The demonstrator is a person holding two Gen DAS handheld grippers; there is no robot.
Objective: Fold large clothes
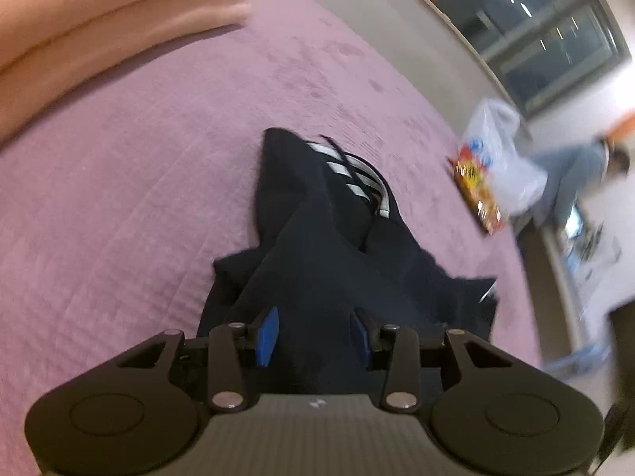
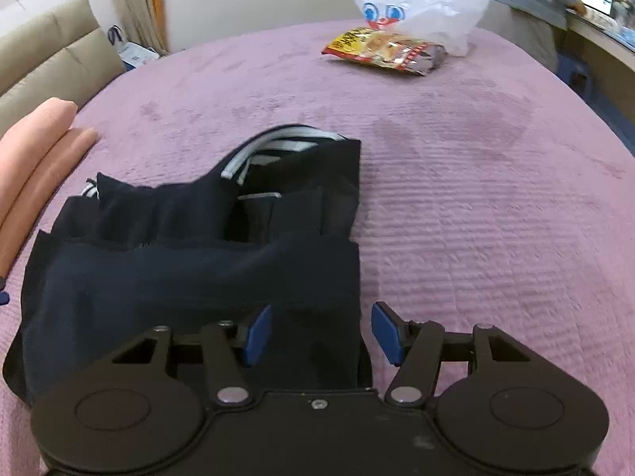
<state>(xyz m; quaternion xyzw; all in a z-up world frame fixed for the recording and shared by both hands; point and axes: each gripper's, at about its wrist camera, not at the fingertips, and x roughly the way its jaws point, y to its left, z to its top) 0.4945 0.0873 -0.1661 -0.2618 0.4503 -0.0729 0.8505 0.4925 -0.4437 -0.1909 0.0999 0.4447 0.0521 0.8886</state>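
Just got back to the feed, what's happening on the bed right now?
A person with a gripper in each hand is folding a dark navy garment with white stripes on the purple bedspread. It lies bunched and partly folded. Both the left gripper and right gripper have their jaws apart above its near edge, pinching nothing. A folded peach cloth lies beside it; a snack packet and a white plastic bag lie at the far side.

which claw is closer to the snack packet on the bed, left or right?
Right, by the look of it. The right claw faces the snack packet across open bedspread; from the left claw it lies far off to the side, past the dark garment.
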